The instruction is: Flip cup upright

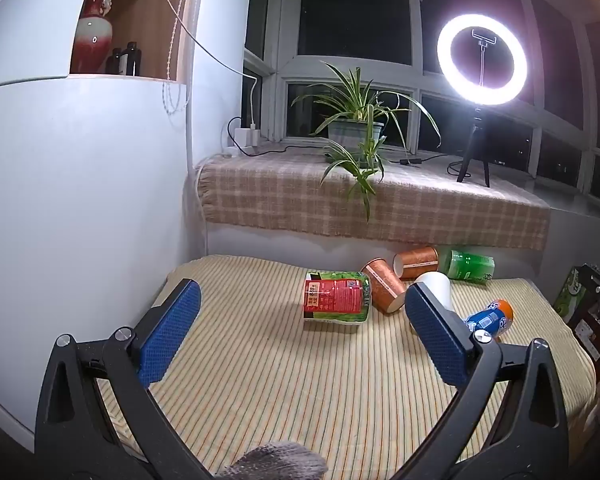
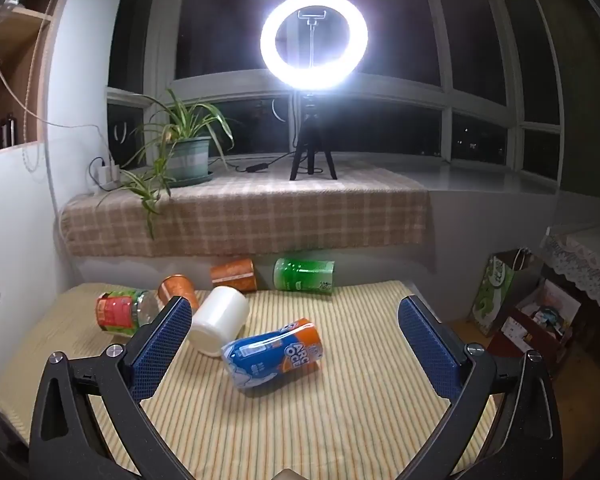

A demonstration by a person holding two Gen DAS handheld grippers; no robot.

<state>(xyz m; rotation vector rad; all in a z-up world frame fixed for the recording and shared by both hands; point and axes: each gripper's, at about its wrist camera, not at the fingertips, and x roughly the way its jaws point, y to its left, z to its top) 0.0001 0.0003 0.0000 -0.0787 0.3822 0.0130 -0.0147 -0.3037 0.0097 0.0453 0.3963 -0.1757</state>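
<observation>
The desk (image 2: 340,420) wears a matt, ribbed striped cloth. The white cup (image 2: 220,320) looks smooth and matt, the blue-orange cup (image 2: 272,354) beside it glossy, printed.

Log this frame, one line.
left tongs open, empty | right tongs open, empty | six cups on striped mat, all lying sideways | blue-orange cup nearest right tongs

The blue-and-orange cup (image 2: 274,354) reads "ARC" over "OCE"; the red-labelled cup (image 1: 336,297) shows "888".
</observation>
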